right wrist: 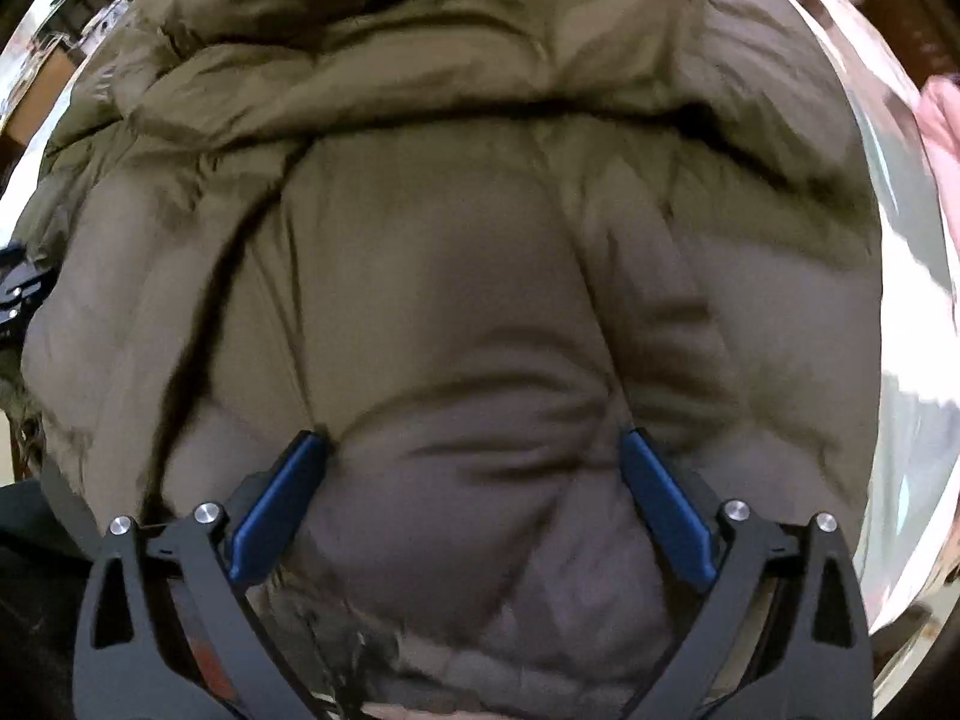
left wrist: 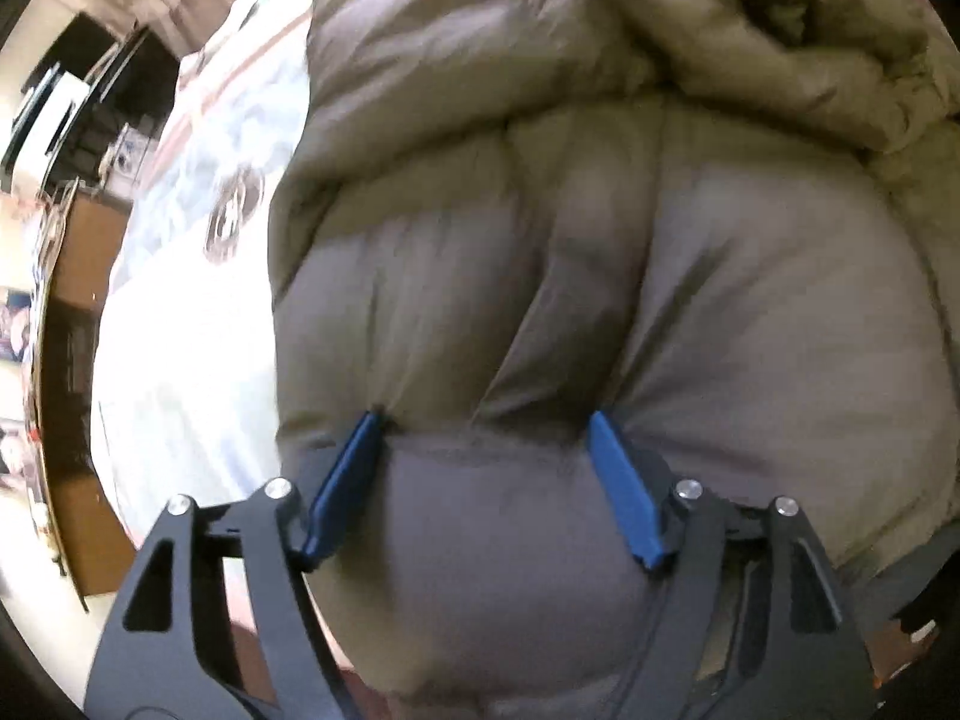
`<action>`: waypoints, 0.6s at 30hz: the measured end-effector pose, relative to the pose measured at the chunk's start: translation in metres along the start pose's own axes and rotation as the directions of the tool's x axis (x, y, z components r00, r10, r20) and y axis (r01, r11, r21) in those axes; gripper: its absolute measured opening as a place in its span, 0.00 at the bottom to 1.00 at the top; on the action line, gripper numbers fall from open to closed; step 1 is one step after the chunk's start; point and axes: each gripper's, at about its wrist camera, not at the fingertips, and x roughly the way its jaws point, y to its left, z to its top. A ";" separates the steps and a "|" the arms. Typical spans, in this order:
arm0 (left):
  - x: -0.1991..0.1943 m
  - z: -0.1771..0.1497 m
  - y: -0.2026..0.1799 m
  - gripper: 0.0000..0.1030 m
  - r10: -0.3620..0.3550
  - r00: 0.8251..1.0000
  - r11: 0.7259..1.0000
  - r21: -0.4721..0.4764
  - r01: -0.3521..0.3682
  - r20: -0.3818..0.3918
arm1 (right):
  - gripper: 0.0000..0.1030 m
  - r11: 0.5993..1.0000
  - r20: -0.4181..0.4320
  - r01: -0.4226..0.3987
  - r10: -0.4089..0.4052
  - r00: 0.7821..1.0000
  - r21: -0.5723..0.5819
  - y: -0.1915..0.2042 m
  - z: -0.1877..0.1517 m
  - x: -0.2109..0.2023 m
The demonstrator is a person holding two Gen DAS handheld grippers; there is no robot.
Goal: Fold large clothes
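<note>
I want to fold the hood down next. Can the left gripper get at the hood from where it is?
Probably not yet: the left gripper is pressed wide open into the jacket's puffy body, and the bunched hood lies beyond that bulge. It would need to lift clear first.

A puffy jacket [left wrist: 600, 252] fills both views, olive-brown with a dull sheen, quilted in wide padded panels; it looks greyer in the left view and darker brown [right wrist: 480, 276] in the right. The left gripper [left wrist: 485, 420] has bright blue fingers [left wrist: 345, 483] on a matte black frame with silver bolt heads. The right gripper [right wrist: 474, 438] matches: blue fingers [right wrist: 666, 504], black frame, silver bolts. Beside the jacket in the left view, the bedding [left wrist: 198, 300] is white and pale blue with a faint pinkish stripe and a dark round emblem [left wrist: 231, 222]. Brown wooden furniture [left wrist: 84, 276] stands at the left edge. A pale pink patch [right wrist: 942, 114] shows at the right view's edge.
</note>
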 end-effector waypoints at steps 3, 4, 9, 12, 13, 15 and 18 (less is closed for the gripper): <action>-0.004 -0.019 -0.005 0.72 0.017 1.000 0.999 0.043 -0.017 -0.006 | 0.99 0.997 -0.031 0.042 -0.044 0.999 -0.059 0.011 -0.006 0.005; -0.006 -0.024 -0.005 0.72 0.010 1.000 0.999 0.038 -0.010 -0.013 | 0.99 0.996 -0.043 0.051 -0.054 0.998 -0.073 0.012 -0.011 0.004; 0.007 -0.055 0.030 0.74 -0.103 0.987 0.992 -0.088 0.093 -0.126 | 0.99 1.000 -0.108 0.007 -0.009 0.994 -0.022 -0.007 -0.035 -0.001; 0.014 -0.071 0.047 0.77 -0.181 0.967 0.972 -0.185 0.147 -0.181 | 0.99 0.999 -0.154 0.022 -0.029 0.988 -0.045 -0.009 -0.046 -0.001; 0.010 -0.074 0.052 0.76 -0.199 0.966 0.964 -0.213 0.162 -0.167 | 0.99 0.998 -0.160 0.033 -0.042 0.986 -0.059 -0.008 -0.050 -0.002; -0.008 -0.075 0.059 0.72 -0.186 0.978 0.960 -0.230 0.161 -0.092 | 0.99 0.995 -0.129 0.060 -0.070 0.989 -0.079 0.002 -0.048 -0.011; -0.030 -0.070 0.068 0.72 -0.147 0.989 0.957 -0.250 0.144 0.008 | 0.99 0.999 -0.010 0.032 -0.032 0.999 0.005 -0.006 -0.043 -0.040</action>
